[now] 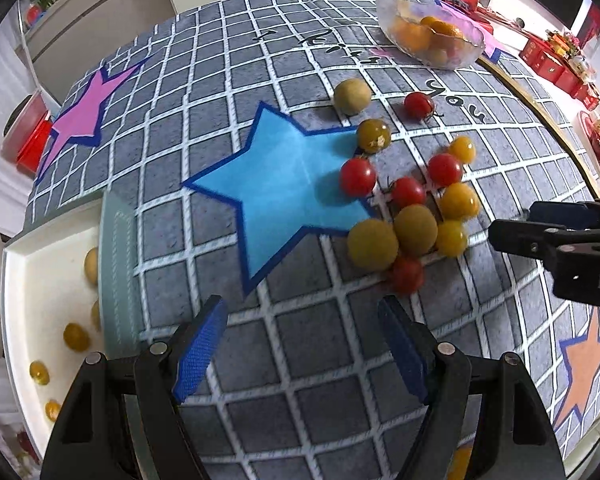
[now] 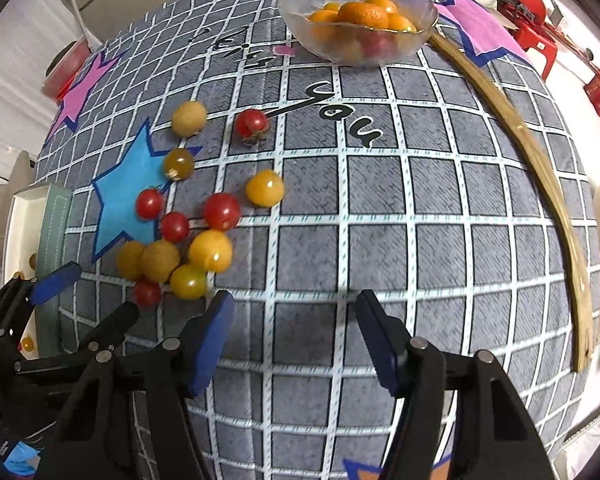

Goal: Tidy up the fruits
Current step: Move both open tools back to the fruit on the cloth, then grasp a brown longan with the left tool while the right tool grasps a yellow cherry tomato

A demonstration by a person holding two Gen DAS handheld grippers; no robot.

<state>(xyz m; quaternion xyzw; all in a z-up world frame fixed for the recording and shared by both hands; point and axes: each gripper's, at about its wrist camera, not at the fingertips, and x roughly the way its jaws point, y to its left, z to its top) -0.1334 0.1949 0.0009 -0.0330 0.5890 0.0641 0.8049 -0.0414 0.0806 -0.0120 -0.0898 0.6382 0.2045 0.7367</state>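
Covering the table is a grey checked cloth [image 2: 380, 240] with a blue star [image 1: 284, 184]. A glass bowl [image 2: 356, 46] of oranges sits at its far side. Red and yellow little fruits [image 1: 412, 216] lie loose beside the star. Left gripper [image 1: 304, 344] and right gripper [image 2: 296, 340] both gape wide, holding nothing.

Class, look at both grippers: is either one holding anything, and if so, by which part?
Nothing is held. The left gripper and right gripper both stand open over the cloth, beside the loose fruits.
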